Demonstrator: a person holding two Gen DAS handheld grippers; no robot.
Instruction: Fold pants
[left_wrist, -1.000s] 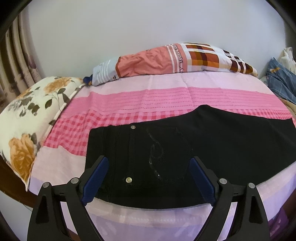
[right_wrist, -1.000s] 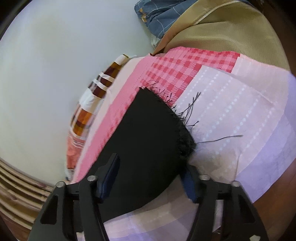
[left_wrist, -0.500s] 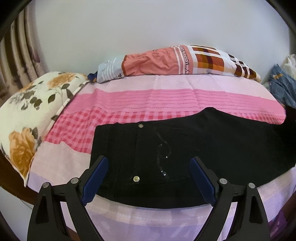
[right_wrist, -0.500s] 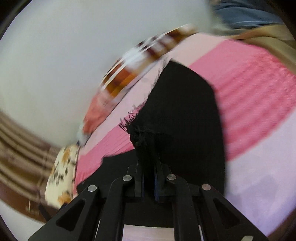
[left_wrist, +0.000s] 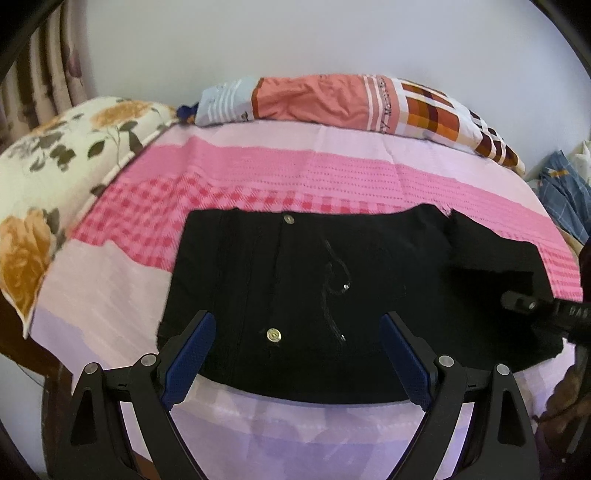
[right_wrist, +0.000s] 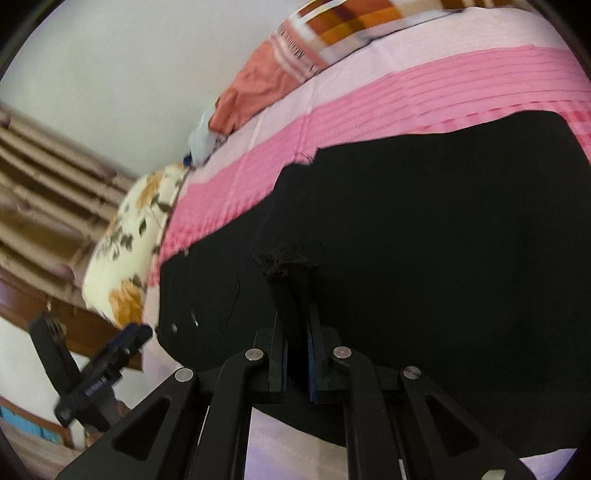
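Pink and lilac striped bedsheet (left_wrist: 280, 173) covers a bed that stands against a plain white wall (left_wrist: 295, 37). At the far edge lies a long orange and checked pillow (left_wrist: 332, 99), and a cream pillow with yellow flowers (left_wrist: 62, 155) sits at one side. Some blue checked cloth (left_wrist: 565, 192) is piled at the other side.

On the sheet, near the front edge of the bed, lie the black pants (left_wrist: 295, 288). They have small shiny metal buttons (left_wrist: 273, 335) and a thin sparkly swirl on the pocket. The waist end lies flat, so it makes a steady base to fold onto.

The right gripper (right_wrist: 295, 291) is squeezed tight on the fuzzy, frayed leg end (right_wrist: 284, 264) of the pants. It holds that end up over the rest of the pants, near the pocket, so the leg can be laid on top of the waist part. Pinching the very tip lets the whole leg follow along in one sheet.

The left gripper (left_wrist: 295, 354) hangs just above the waist end with its blue pads (left_wrist: 190, 354) spread wide and nothing between them. I think it waits there so it can press the cloth down or smooth it.

The fold looks about half done. I guess the leg end needs to line up with the waist edge before it is let go, or the fold will be crooked.
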